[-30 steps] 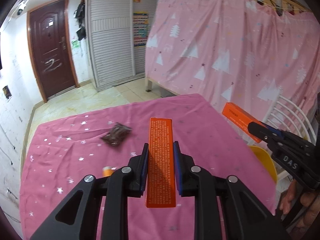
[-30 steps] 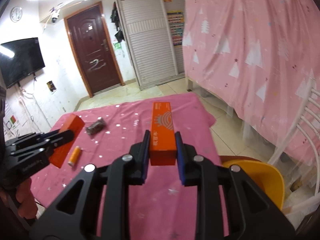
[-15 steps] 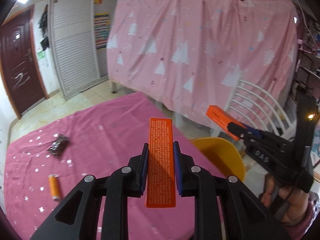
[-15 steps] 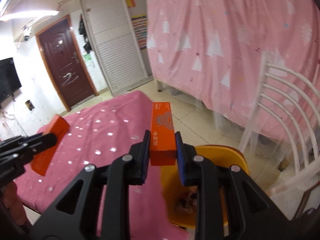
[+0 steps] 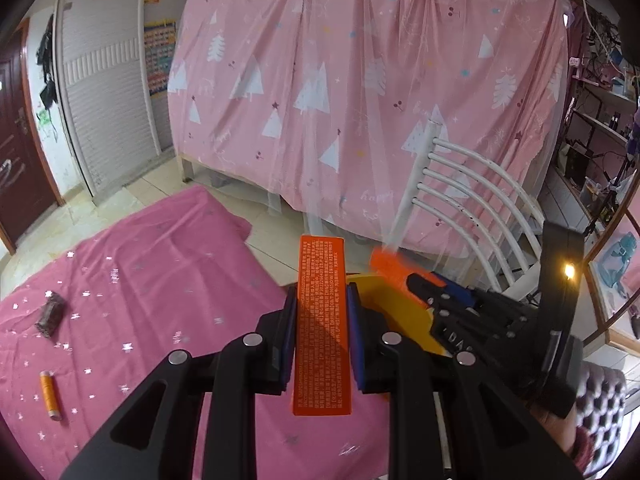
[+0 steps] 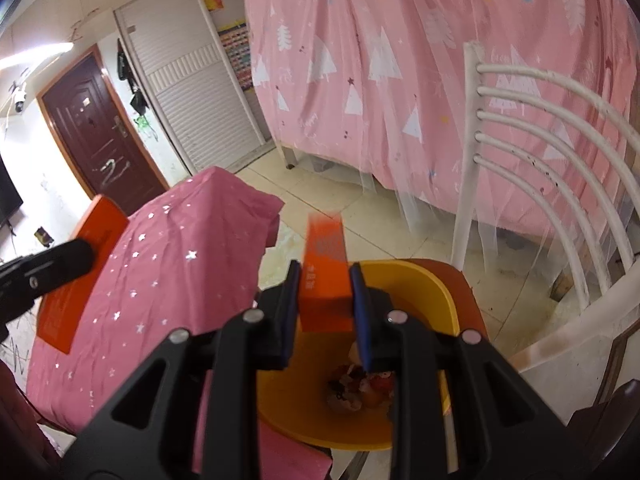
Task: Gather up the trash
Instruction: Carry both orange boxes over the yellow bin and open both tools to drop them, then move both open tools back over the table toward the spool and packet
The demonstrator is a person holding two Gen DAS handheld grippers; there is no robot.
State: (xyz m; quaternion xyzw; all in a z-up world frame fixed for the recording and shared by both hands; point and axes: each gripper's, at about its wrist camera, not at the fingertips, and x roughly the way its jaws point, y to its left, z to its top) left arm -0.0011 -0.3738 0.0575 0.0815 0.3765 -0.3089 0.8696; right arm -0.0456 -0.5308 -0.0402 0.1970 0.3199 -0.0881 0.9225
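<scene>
My left gripper [image 5: 322, 300] is shut on a flat orange box [image 5: 322, 268] with printed text, held over the right edge of the pink table [image 5: 160, 272]. My right gripper [image 6: 325, 280] hangs over a yellow bin [image 6: 420, 280] on a chair seat. Its jaws are opening, and a second orange box [image 6: 325, 248] sits loose and blurred between them, with a gap at the left pad. From the left wrist view, the right gripper [image 5: 414, 282] and its blurred box [image 5: 390, 266] are above the bin [image 5: 412, 320]. The left gripper [image 6: 76, 258] and its box [image 6: 64, 312] show at the left.
A dark wrapper [image 5: 50, 314] and an orange thread spool [image 5: 49, 394] lie on the pink star cloth. Trash [image 6: 360, 388] lies in the bin's bottom. A white chair back [image 6: 540, 140] rises right of the bin. A pink curtain [image 5: 360, 100] hangs behind.
Both grippers swung right, from above the table to the yellow bin. The right jaws have widened and its orange box has come loose. The left grip is unchanged.
</scene>
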